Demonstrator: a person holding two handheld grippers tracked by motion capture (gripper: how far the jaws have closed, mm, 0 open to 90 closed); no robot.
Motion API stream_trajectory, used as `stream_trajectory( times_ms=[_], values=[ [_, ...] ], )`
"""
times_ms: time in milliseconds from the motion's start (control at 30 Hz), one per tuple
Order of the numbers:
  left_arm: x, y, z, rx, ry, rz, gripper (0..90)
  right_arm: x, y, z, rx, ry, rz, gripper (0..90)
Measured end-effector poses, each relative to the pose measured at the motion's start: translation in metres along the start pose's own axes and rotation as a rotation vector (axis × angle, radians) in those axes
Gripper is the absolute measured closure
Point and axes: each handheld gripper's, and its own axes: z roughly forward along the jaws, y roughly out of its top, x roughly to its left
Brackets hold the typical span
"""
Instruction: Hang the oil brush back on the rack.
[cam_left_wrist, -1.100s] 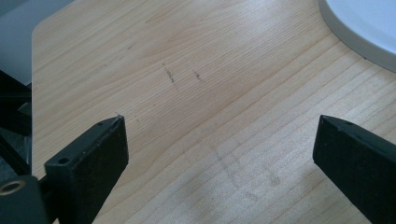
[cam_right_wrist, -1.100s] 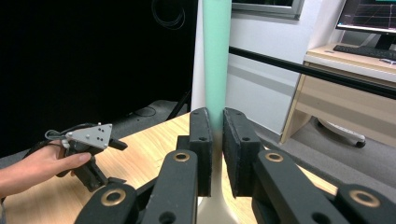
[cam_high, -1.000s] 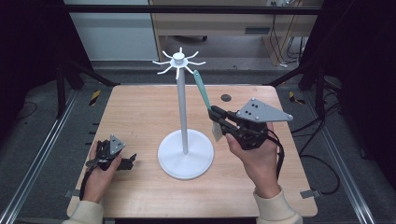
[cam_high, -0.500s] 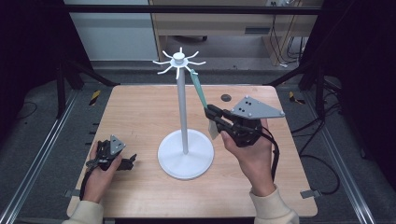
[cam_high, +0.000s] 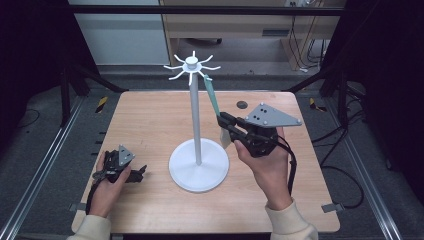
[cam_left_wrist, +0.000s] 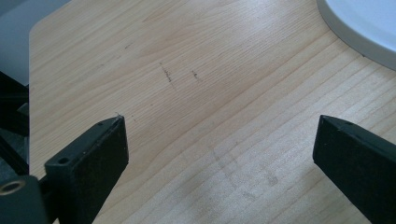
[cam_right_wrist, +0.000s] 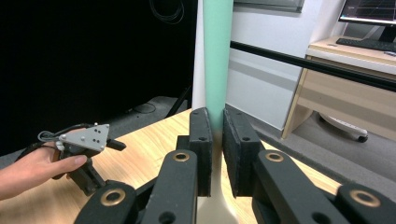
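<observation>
While the right gripper (cam_high: 226, 131) stays off the table, its jaws are clenched on a long kitchen utensil (cam_high: 214, 102), prob. a spatula: mint-green handle, pale blade end below the jaws. In the right gripper view the handle (cam_right_wrist: 217, 60) runs straight up between the two black pads and the cream blade widens out beneath them, so the grip sits low on the handle, just above the blade.

Status of work, as judged: hanging the utensil on the white stand (cam_high: 197, 125) is in hand, not finished. The top end of the handle sits right at one of the hooks (cam_high: 204, 75) of the crown, on the right-hand side of the pole. Whether the hanging hole is actually over the hook tip – cannot tell from the high view; too small. The utensil leans, top toward the crown, bottom out toward the gripper, which suggests it does not yet hang free.

Left gripper (cam_high: 131, 172) lies on the table (cam_high: 150, 120) near the stand's round base (cam_left_wrist: 364, 28), jaws wide apart, nothing between them, bare wood under them. Idle.

Done: utensil picked up, lifted, brought to hook height.
Left to do: confirm seating on hook, let go, withdraw right gripper w/o knocking the stand. No other utensils seen on the table or hooks.
</observation>
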Motion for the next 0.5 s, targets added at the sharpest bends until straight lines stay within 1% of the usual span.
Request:
stream_trajectory(
  times_ms=[400, 500],
  values=[
    [-0.0002, 0.0000, 0.0003, -0.001, -0.001, 0.000, 3.0, -0.0001, -0.0004, 0.0013, -0.004, 0.005, 0.013, 82.0],
    [0.0000, 0.0000, 0.0000, -0.001, 0.000, -0.001, 2.9, -0.0010, -0.0007, 0.0015, -0.012, 0.011, 0.016, 80.8]
  ],
)
